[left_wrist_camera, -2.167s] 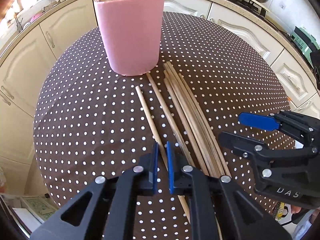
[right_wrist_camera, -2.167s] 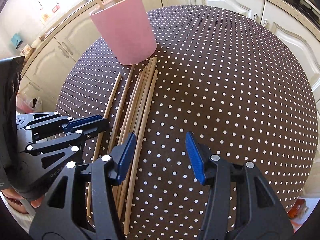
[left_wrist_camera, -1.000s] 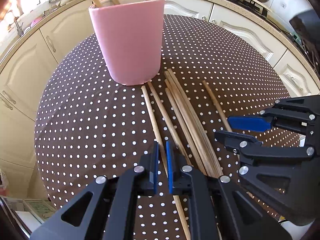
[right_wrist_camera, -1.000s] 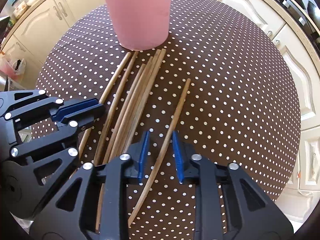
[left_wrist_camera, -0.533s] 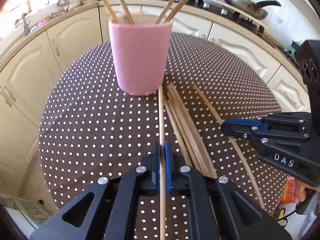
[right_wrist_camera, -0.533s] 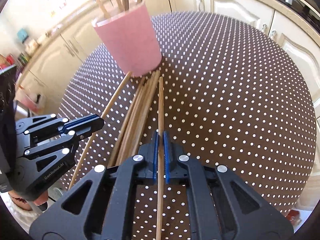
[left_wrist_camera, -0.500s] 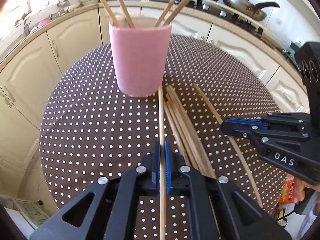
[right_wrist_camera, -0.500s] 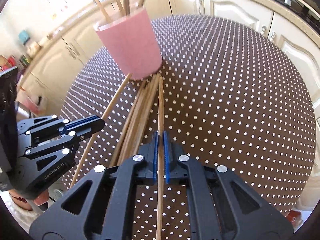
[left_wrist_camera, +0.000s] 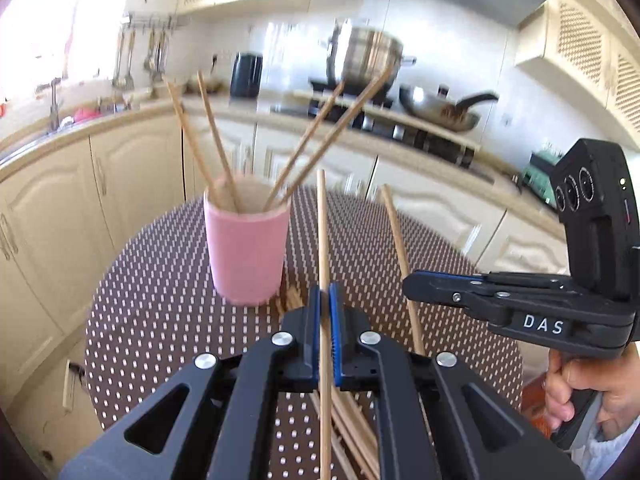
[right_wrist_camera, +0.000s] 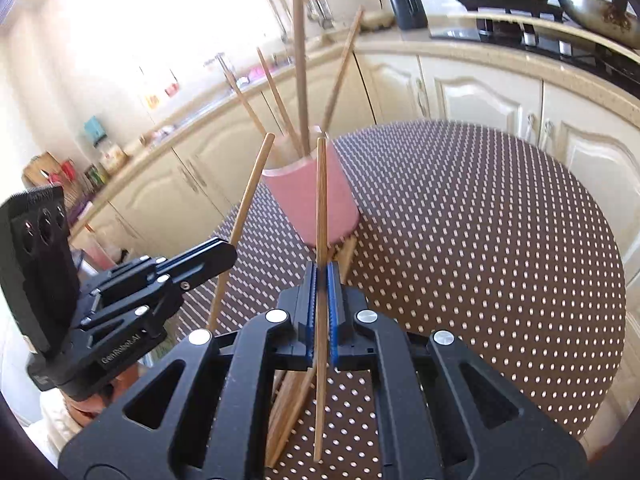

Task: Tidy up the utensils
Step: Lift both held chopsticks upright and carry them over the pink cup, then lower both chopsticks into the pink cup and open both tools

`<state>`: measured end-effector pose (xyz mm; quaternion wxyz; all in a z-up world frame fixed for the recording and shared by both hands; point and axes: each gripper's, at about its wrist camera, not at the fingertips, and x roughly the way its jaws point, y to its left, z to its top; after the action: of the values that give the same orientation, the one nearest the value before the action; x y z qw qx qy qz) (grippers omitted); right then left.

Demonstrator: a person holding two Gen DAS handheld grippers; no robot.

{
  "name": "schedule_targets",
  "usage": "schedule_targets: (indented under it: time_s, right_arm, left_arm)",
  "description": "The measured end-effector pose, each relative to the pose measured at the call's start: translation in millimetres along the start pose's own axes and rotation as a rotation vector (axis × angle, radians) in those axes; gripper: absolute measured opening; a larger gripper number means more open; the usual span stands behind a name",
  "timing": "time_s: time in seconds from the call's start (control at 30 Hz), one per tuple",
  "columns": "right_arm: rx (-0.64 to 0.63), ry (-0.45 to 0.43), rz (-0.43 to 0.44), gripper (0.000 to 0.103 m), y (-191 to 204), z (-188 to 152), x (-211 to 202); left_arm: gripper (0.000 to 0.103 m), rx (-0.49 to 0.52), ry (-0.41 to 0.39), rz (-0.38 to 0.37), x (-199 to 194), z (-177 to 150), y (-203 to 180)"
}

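A pink cup [left_wrist_camera: 247,249] stands on the brown polka-dot table [left_wrist_camera: 160,320] with several wooden chopsticks leaning in it; it also shows in the right wrist view [right_wrist_camera: 316,200]. My left gripper [left_wrist_camera: 325,300] is shut on a chopstick [left_wrist_camera: 322,232], lifted and tilted up, its tip right of the cup's rim. My right gripper [right_wrist_camera: 321,280] is shut on another chopstick [right_wrist_camera: 321,192], also raised, its tip near the cup's rim. Each gripper shows in the other's view: the right gripper [left_wrist_camera: 416,280] and the left gripper [right_wrist_camera: 224,256]. More chopsticks [right_wrist_camera: 296,404] lie on the table below.
Cream kitchen cabinets [right_wrist_camera: 472,92] and a counter ring the table. A stove with a steel pot [left_wrist_camera: 370,60] and a pan [left_wrist_camera: 440,114] stands behind. A black kettle [left_wrist_camera: 246,74] sits on the counter. A hand [left_wrist_camera: 580,384] holds the right gripper's handle.
Both grippers have lifted their chopsticks off the table and tilted them upward toward the cup's rim. The views have swung up from the tabletop to the kitchen.
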<state>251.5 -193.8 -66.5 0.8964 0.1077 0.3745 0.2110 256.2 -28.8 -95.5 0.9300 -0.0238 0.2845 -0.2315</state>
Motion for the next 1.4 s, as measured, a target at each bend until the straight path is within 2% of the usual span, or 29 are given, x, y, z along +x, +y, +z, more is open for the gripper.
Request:
schedule_targets:
  time_s: [0.27,0.47,0.73,0.93,1.2,1.4]
  right_arm:
    - [-0.047,-0.127,0.039,0.006,16.0,30.2,-17.3]
    - [-0.113,-0.255,0.044,0.006,42.5,59.0,-27.6]
    - [-0.165,-0.396,0.024,0.006,58.8,98.7,-17.8]
    - [-0.185,-0.481,0.003,0.006,64.0,121.2,-7.8]
    - [-0.205,-0.55,-0.026,0.006,63.8,135.9,9.7]
    - [-0.224,-0.543,-0.035,0.006,62.6,138.6,21.6]
  left_arm:
    - [0.005,-0.031,-0.165,-0.021,-9.9,20.2,2.8]
    - [0.005,-0.04,-0.259,0.009,-7.3,47.6,7.6]
    - [0.005,-0.059,-0.358,0.042,6.5,85.6,19.0]
    - [0.005,-0.117,-0.437,0.069,16.3,108.0,37.8]
    - [0.005,-0.165,-0.542,0.113,23.5,127.5,50.5]
    - [0.005,-0.166,-0.595,0.13,35.7,132.3,53.8]
